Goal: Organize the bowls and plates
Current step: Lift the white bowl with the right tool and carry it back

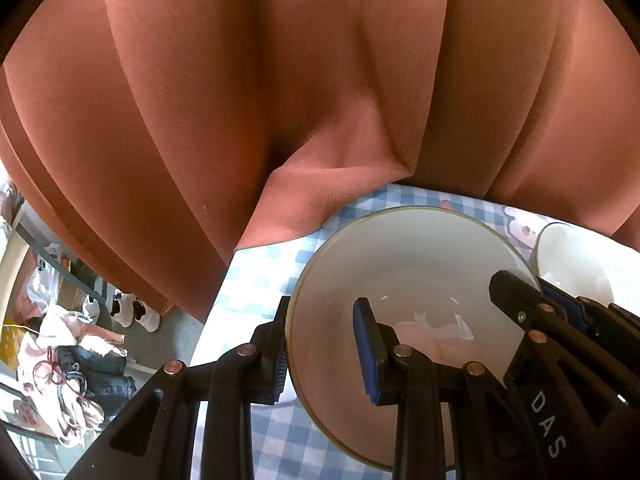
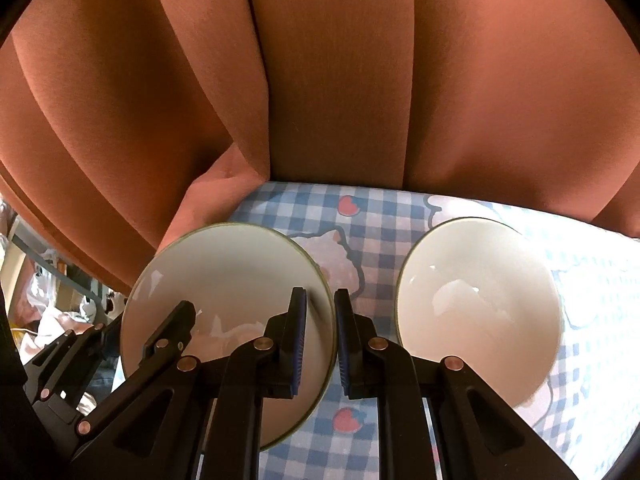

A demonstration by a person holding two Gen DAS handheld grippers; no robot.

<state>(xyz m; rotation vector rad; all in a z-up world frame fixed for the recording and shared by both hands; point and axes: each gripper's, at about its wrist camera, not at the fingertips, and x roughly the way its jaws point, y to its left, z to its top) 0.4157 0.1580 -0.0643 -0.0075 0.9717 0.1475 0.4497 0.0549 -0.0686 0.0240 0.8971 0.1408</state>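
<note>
A white bowl with a thin green rim (image 1: 404, 264) (image 2: 224, 264) sits on the blue checked tablecloth (image 2: 372, 216). My left gripper (image 1: 320, 344) straddles its left rim, one finger outside and one inside, jaws apart with a clear gap. My right gripper (image 2: 320, 332) straddles its right rim the same way, jaws narrowly apart; it also shows in the left wrist view (image 1: 532, 304). A second white bowl (image 2: 480, 300) (image 1: 572, 264) stands just to the right, untouched.
A rust-coloured curtain (image 1: 280, 80) hangs close behind the table's far edge. Left of the table, below on the floor, are white shoes (image 1: 132, 308) and a pile of clothes (image 1: 72, 360).
</note>
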